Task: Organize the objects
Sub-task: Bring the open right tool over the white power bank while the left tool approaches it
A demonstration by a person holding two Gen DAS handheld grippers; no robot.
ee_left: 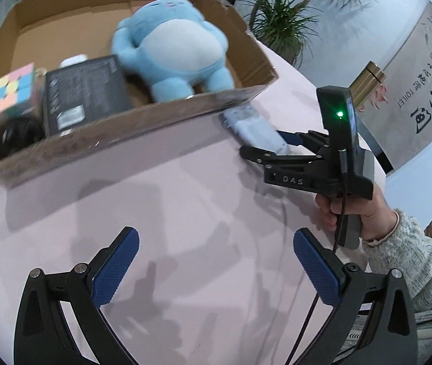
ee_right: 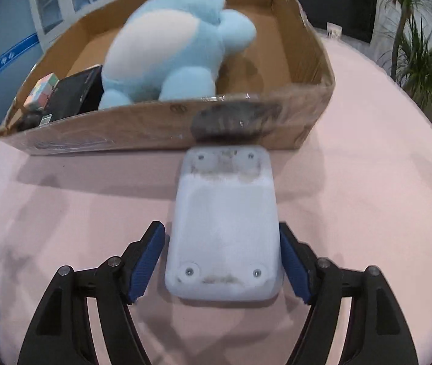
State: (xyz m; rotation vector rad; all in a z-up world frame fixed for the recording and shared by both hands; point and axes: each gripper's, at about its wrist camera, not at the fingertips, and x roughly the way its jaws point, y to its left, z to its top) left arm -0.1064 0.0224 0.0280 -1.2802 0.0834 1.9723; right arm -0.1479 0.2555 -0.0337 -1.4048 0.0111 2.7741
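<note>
Judging from how the things lie, most of the tidying is done. A cardboard box (ee_left: 130, 112) stands on the pink desk (ee_left: 155, 213) and is taken here as the landmark. Inside the box a blue plush toy (ee_left: 170, 48) is seen against its right part, a black carton (ee_left: 85, 94) lies to the left of the toy, a colour cube (ee_left: 13, 91) is wedged at the left end, and a dark round thing (ee_left: 18, 133) sits in the near left corner; what that is cannot be made out. A white cap behind the carton is only partly shown.

One thing is left outside: a pale grey flat case (ee_right: 225, 228), lying on the desk just in front of the box's near wall, towards its right end, with its far edge almost touching the cardboard. Screw holes are seen at its corners, so its underside is probably turned up.

The right tool (ee_right: 222, 261) is placed around the near end of the case, one blue pad at each long side. A narrow gap is seen between each pad and the case, so the tool is read as partly spread and not yet gripping.

The left tool (ee_left: 216, 273) is held wide apart over bare desk, well in front of the box, with nothing between its pads.
</note>
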